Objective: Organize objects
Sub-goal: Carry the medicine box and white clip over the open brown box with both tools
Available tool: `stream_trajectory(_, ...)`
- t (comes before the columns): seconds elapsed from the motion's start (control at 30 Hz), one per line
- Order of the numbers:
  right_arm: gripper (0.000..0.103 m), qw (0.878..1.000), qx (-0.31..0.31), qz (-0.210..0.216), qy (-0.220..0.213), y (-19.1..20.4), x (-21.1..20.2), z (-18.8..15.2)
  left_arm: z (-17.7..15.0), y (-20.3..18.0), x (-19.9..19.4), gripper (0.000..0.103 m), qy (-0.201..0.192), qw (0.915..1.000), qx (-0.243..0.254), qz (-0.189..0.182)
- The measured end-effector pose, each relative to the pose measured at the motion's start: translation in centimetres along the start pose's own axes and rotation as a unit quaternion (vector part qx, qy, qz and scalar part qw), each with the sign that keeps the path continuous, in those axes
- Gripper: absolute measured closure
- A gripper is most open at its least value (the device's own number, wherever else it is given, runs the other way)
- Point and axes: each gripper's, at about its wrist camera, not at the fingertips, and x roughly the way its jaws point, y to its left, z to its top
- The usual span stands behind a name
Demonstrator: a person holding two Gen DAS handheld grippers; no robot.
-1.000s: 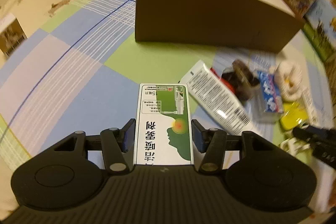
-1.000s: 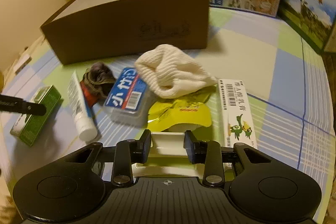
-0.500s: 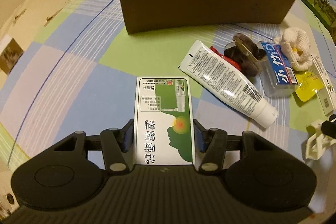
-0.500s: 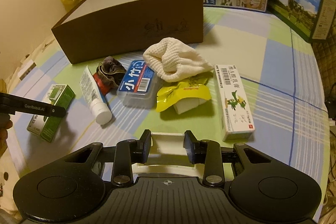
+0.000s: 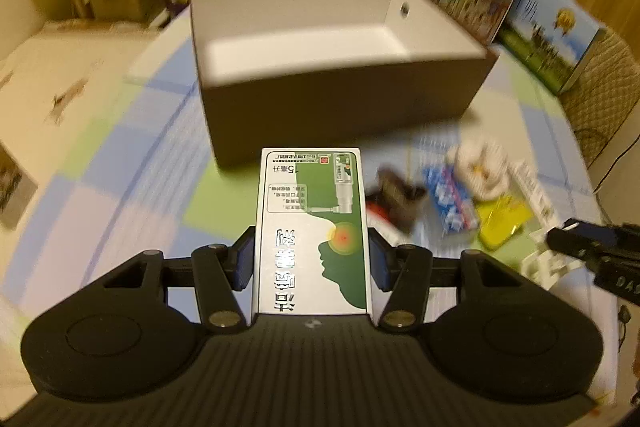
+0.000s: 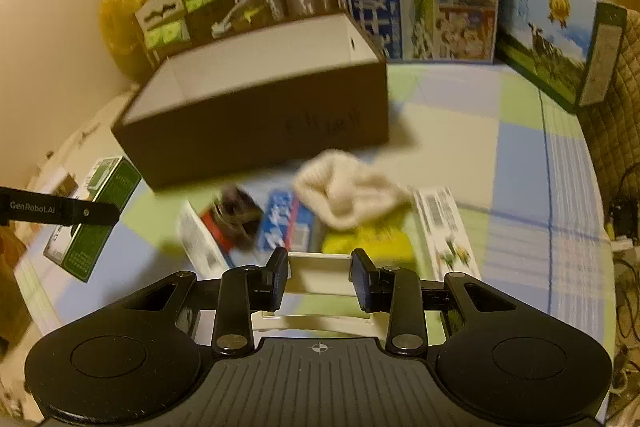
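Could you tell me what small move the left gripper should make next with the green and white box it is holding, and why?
Probably carry it forward over the brown box's near wall. The left gripper is shut on the green and white carton, which hangs above the tablecloth just short of the open brown box. The white inside looks empty where visible, so there seems room to lower it in.
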Motion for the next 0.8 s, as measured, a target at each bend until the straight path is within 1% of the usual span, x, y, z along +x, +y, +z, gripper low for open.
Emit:
stream_trajectory(0.17, 0.072, 1.0, -0.009, 0.011, -0.024, 1.6, 0.6, 3.7, 4.2, 0.6, -0.5, 0.052, -0.022, 0.9996, 0.006, -0.014)
stream_trajectory(0.4, 0.072, 0.997, -0.034, 0.036, -0.062, 3.7, 2.9, 9.8, 9.5, 1.9, 0.5, 0.052, -0.045, 0.9989, 0.006, -0.012)
stream_trajectory(0.63, 0.072, 0.993, -0.07, 0.049, -0.086, 5.0, 6.4, 15.4, 14.1, 2.9, 3.1, 0.052, -0.05, 0.9987, -0.009, -0.008)
stream_trajectory(0.8, 0.072, 0.992, -0.086, 0.051, -0.082, 5.0, 10.0, 18.2, 16.5, 3.2, 5.8, 0.052, -0.042, 0.999, -0.015, -0.001)
